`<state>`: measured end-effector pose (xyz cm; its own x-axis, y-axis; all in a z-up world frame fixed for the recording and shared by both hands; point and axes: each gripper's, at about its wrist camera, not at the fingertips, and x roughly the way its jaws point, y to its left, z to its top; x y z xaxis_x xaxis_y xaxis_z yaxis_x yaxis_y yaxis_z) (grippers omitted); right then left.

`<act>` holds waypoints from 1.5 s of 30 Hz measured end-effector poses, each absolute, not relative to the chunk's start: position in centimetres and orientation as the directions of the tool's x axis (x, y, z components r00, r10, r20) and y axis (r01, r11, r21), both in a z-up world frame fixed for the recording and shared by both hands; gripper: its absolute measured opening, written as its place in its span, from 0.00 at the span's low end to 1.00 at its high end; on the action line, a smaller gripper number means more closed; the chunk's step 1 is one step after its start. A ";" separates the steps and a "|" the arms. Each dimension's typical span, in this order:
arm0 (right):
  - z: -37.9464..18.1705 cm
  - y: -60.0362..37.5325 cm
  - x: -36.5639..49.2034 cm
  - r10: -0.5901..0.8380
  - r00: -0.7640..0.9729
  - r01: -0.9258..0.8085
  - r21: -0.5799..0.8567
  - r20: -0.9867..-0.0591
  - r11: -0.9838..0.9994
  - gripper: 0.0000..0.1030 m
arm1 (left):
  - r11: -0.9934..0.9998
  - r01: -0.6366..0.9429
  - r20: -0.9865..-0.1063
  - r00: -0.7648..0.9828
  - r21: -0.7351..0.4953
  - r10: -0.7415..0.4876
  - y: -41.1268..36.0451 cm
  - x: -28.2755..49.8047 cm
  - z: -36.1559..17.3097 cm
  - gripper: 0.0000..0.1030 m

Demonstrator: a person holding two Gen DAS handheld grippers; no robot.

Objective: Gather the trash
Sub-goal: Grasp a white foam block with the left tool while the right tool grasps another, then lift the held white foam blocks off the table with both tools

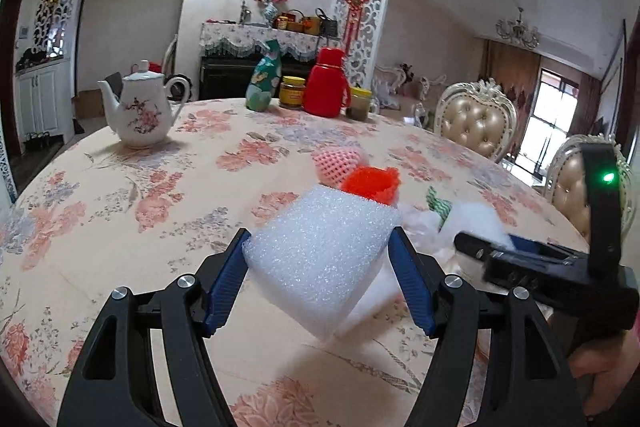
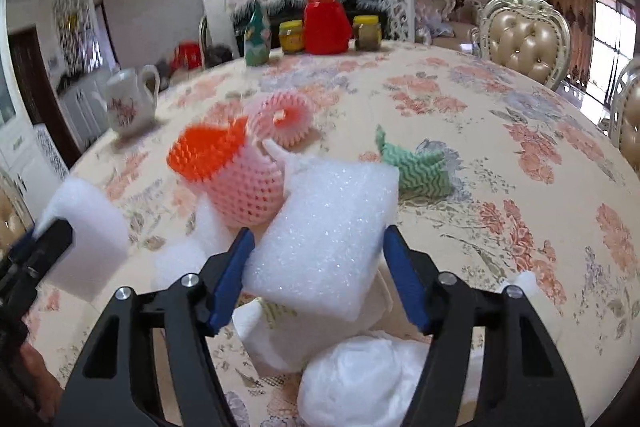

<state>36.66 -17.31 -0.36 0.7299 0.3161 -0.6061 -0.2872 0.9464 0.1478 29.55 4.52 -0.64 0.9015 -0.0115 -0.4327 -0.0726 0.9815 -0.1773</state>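
Observation:
My left gripper [image 1: 320, 247] is shut on a white foam block [image 1: 320, 251] and holds it above the floral table. My right gripper [image 2: 318, 247] is shut on another white foam block [image 2: 328, 231]. Behind it lie a pink foam net [image 2: 248, 191] with an orange net [image 2: 204, 151] on it, a second rolled pink net [image 2: 284, 119] and a green zigzag cloth [image 2: 416, 167]. More white foam and plastic wrap [image 2: 360, 383] lie under the right gripper. The right gripper also shows in the left wrist view [image 1: 480, 249], and the left gripper's foam block shows at the left of the right wrist view [image 2: 86, 231].
A white flowered teapot [image 1: 140, 107] stands at the table's left. A green bottle [image 1: 264, 79], a red thermos [image 1: 326, 83] and two jars [image 1: 292, 91] stand at the far edge. Padded chairs [image 1: 476, 119] stand at the right. The tablecloth [image 1: 120, 227] is floral.

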 end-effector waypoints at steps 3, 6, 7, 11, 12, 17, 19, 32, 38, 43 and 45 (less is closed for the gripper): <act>0.7 -18.6 35.0 0.313 0.761 -0.284 0.142 -0.568 0.948 0.59 | 0.985 -0.041 -0.428 0.903 -0.167 -0.035 3.7 29.4 -0.8 0.63; 1.7 -19.7 33.5 0.324 0.777 -0.291 0.148 -0.540 0.945 0.59 | 0.989 0.000 -0.417 0.907 -0.146 -0.062 2.7 29.0 -0.7 0.63; 1.9 -20.0 33.1 0.321 0.783 -0.289 0.145 -0.534 0.946 0.59 | 0.990 0.012 -0.415 0.907 -0.138 -0.069 2.4 29.0 -0.8 0.63; 3.0 -21.5 30.9 0.304 0.813 -0.275 0.133 -0.497 0.952 0.59 | 0.993 0.043 -0.405 0.911 -0.108 -0.083 1.2 28.7 -0.8 0.64; 3.1 -21.8 30.5 0.295 0.820 -0.270 0.124 -0.490 0.955 0.59 | 0.993 0.047 -0.405 0.910 -0.104 -0.086 1.0 28.7 -0.8 0.64; 3.4 -23.4 27.9 0.280 0.839 -0.258 0.112 -0.466 0.960 0.59 | 0.991 0.082 -0.395 0.912 -0.101 -0.116 0.1 28.4 -0.7 0.64; 3.3 -24.0 26.6 0.270 0.847 -0.250 0.104 -0.458 0.963 0.59 | 0.987 0.107 -0.393 0.908 -0.119 -0.146 -0.2 28.2 -0.7 0.64; 2.7 -29.7 21.5 0.177 0.882 -0.151 0.093 -0.437 0.984 0.60 | 0.957 0.288 -0.399 0.873 -0.045 -0.281 -7.4 25.7 -0.1 0.64; 2.8 -32.3 19.9 0.129 0.896 -0.104 0.082 -0.425 0.991 0.60 | 0.943 0.334 -0.399 0.862 -0.017 -0.313 -10.2 24.6 0.5 0.64; 2.6 -34.2 18.4 0.091 0.904 -0.066 0.074 -0.417 0.995 0.60 | 0.928 0.372 -0.405 0.847 -0.012 -0.345 -12.8 24.2 0.8 0.64; 2.5 -34.8 17.9 0.074 0.908 -0.051 0.067 -0.413 0.996 0.60 | 0.922 0.386 -0.409 0.840 -0.014 -0.358 -13.7 24.2 0.8 0.64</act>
<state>17.89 -34.79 2.48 0.9079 0.0745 -0.4125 -0.0515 0.9965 0.0666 24.19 -13.70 0.76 0.8398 -0.3575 -0.4086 0.3859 0.9224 -0.0139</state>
